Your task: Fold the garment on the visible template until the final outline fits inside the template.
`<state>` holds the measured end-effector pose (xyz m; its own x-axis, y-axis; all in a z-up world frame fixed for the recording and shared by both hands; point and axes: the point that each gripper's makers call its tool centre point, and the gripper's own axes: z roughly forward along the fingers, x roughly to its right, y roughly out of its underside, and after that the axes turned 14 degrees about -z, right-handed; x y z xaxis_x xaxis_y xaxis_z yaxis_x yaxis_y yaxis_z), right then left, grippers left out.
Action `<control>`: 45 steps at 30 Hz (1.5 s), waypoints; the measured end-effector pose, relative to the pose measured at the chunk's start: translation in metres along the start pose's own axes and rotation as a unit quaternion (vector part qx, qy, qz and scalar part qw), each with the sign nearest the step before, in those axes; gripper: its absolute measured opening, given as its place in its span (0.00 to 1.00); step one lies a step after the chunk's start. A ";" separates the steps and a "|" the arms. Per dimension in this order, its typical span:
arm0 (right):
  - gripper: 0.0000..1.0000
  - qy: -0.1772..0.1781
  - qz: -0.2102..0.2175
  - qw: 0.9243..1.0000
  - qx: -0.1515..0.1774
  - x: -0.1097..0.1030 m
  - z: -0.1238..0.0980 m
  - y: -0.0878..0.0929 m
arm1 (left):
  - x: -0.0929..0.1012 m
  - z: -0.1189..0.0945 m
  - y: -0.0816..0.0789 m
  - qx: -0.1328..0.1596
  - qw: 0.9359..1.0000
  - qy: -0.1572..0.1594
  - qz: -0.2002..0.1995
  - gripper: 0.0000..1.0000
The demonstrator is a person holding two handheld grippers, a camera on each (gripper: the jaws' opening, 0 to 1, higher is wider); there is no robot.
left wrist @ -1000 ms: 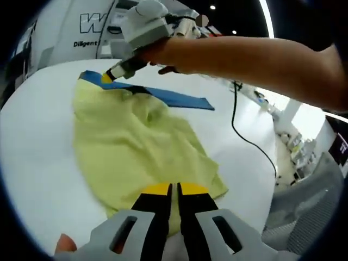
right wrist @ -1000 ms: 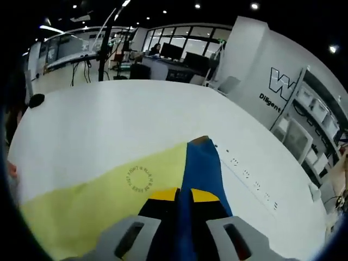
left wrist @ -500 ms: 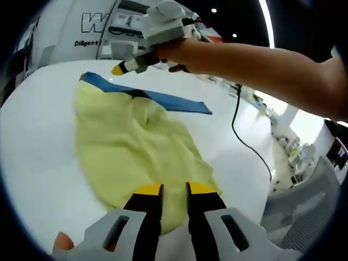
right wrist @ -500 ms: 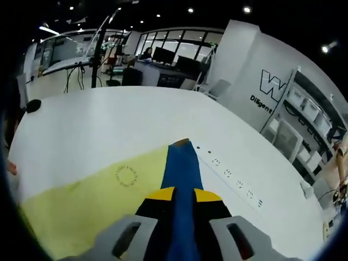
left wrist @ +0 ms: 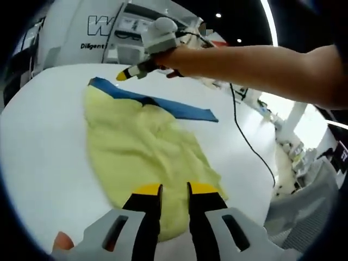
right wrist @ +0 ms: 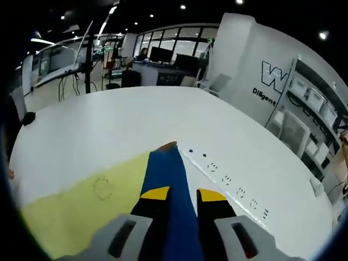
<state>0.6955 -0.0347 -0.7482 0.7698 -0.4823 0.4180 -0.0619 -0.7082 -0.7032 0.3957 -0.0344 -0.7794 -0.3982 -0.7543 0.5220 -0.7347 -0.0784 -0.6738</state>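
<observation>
- Having let go of the yellow garment, we hold our left gripper parted just over its near hem; a second ago it pinched that edge.
- Our right gripper, likewise opened, has lifted off the blue template strip.
- The garment lies rumpled on the white table, overlapping the strip.
- We judge this fold released; the outline looks too wide.

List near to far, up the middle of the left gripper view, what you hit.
Left tongs → yellow garment → blue template strip → right tongs, raised above the white table.
</observation>
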 end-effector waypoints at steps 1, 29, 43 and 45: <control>0.16 -0.007 0.001 1.000 0.000 -0.001 0.005 -0.002 | 0.000 0.000 -0.001 0.001 1.000 0.001 -0.001 0.15; 0.03 -0.106 0.027 0.994 0.007 -0.002 0.055 -0.003 | -0.010 0.008 -0.009 0.008 1.000 0.003 -0.016 0.12; 0.00 -0.099 -0.001 0.995 0.015 -0.003 0.036 -0.014 | -0.012 0.005 -0.012 0.010 1.000 0.001 -0.013 0.12; 0.00 -0.094 -0.012 0.995 0.013 -0.003 0.032 -0.015 | -0.012 0.005 -0.011 0.009 1.000 0.001 -0.014 0.12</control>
<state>0.7140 -0.0057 -0.7569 0.8767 -0.3580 0.3213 -0.0276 -0.7043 -0.7094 0.4115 -0.0283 -0.7807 -0.3788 -0.7507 0.5413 -0.7355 -0.1108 -0.6684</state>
